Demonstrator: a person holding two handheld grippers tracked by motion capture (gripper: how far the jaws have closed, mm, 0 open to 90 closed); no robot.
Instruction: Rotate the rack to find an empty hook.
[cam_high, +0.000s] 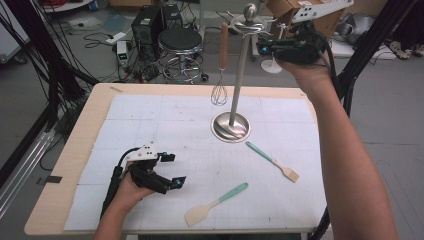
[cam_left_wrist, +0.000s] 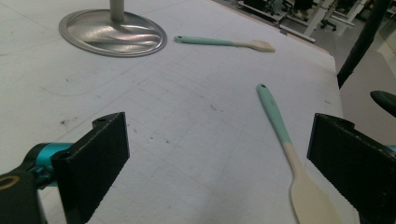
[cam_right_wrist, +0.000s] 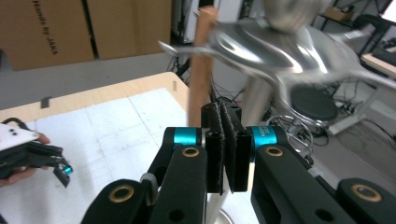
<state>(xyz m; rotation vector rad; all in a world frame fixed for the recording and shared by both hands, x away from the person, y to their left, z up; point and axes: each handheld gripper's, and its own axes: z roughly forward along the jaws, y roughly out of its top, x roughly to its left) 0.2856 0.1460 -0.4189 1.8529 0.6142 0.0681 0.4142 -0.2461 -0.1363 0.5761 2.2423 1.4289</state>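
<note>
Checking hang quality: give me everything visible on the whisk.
The whisk hangs upright from an arm at the top of the steel utensil stand, handle up, wire head down. The handle looks like reddish-brown wood; the balloon head is thin metal wire, clear of the paper-covered table and of the stand's round base. The right gripper, jaws shut and empty, sits level near the stand's top, not touching the whisk.

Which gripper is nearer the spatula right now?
Left. The left gripper rests on the mat beside the spatula, jaws open; the right gripper is up by the rack's top.
</note>
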